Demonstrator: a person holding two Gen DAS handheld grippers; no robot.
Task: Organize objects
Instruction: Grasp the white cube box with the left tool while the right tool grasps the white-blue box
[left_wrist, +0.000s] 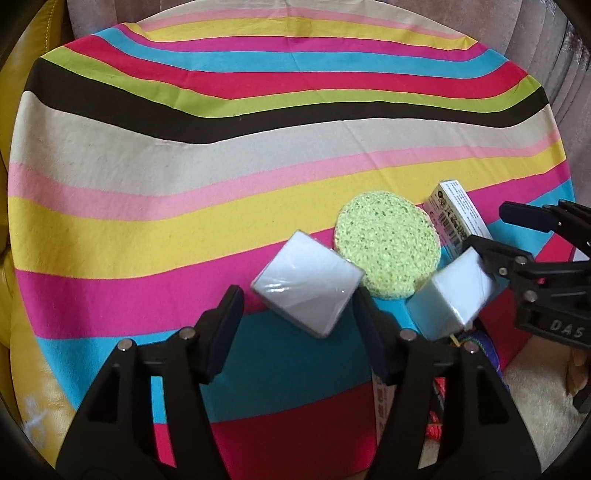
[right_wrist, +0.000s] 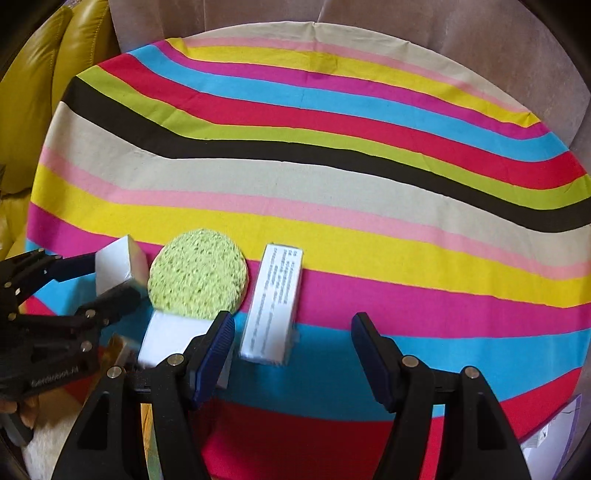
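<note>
Reading "DAS" on right hand-held gripper (left_wrist: 532, 240) | box (right_wrist: 271, 306) print illegible

"DAS" in raised letters on my right gripper (left_wrist: 532, 243) body, seen from the left wrist view, right of the green sponge (left_wrist: 388, 245). White box (right_wrist: 273, 304) just right of the sponge: rows of small print plus a barcode, too small to read. Faint lettering on my left gripper (right_wrist: 110, 282) body, unreadable.
</note>
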